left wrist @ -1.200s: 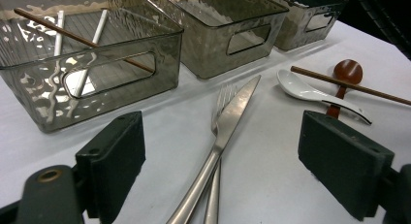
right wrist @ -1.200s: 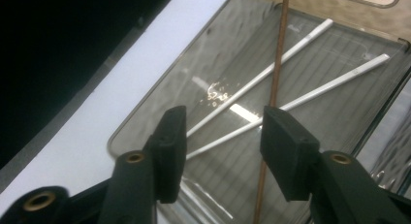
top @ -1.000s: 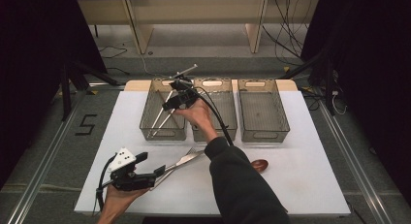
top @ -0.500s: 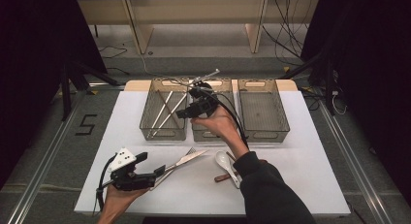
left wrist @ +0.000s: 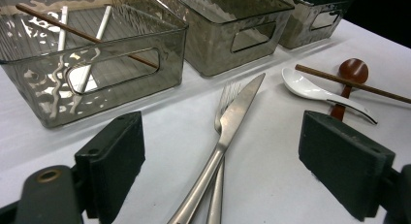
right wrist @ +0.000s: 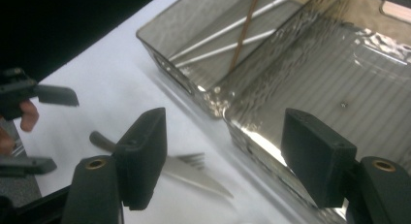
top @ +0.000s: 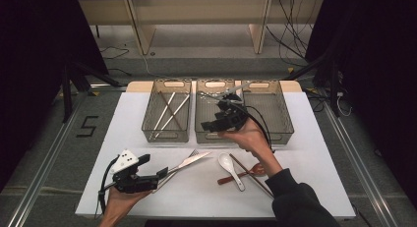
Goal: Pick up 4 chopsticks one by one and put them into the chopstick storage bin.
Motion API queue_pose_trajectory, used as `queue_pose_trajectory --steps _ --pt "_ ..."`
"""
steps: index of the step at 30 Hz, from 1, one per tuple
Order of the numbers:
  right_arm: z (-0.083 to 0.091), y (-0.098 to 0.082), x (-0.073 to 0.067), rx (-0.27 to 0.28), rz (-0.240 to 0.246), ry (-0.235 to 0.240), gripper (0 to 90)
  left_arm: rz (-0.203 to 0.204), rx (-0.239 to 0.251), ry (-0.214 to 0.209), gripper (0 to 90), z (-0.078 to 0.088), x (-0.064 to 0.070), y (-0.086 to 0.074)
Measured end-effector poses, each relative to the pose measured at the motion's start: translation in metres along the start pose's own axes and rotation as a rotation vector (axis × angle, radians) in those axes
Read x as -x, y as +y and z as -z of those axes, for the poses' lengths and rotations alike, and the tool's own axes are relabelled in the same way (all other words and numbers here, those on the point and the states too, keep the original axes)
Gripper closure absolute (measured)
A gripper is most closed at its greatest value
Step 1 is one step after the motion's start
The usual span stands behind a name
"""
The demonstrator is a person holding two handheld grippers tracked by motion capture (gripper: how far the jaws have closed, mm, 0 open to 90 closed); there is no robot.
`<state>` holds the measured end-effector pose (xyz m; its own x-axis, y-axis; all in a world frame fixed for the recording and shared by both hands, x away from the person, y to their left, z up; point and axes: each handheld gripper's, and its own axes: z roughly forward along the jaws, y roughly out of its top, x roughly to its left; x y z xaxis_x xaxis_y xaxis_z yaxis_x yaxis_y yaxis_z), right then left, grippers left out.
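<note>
The left tongs (top: 162,172) are hovering wide at the knife (left wrist: 231,123) and fork (left wrist: 224,104), lined up to grab. The right tongs (top: 212,126), having just been opening, are hanging empty over the middle bin (top: 206,133), seemingly between sorting trips.

Both grippers' jaws gape wide, holding nothing.

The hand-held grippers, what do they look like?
Each hand-held gripper is black with two chunky, blocky jaws. The left one carries a pale grey three-cornered plate on top and trails a black cable. The right one trails a black cable too; that arm wears a dark sleeve.
</note>
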<state>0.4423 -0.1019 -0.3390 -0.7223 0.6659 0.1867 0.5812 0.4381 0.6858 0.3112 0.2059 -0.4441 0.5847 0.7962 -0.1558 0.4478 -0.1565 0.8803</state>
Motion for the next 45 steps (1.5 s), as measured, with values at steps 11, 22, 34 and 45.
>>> queue_pose_trajectory --steps 11,22,34,45 --pt "0.019 -0.041 0.010 -0.026 -0.015 -0.017 32.7 0.001 0.000 0.001 16.3 0.001 -0.001 -0.001" --pt "0.031 -0.092 0.022 -0.069 -0.052 -0.041 33.7 0.002 -0.004 0.003 16.3 0.000 -0.001 0.000" --pt "0.044 -0.137 0.026 -0.117 -0.075 -0.073 34.4 0.003 -0.004 0.006 16.3 0.001 -0.001 0.000" --pt "0.043 -0.167 0.027 -0.180 -0.098 -0.077 39.0 0.001 -0.004 0.005 16.3 -0.001 0.000 0.000"
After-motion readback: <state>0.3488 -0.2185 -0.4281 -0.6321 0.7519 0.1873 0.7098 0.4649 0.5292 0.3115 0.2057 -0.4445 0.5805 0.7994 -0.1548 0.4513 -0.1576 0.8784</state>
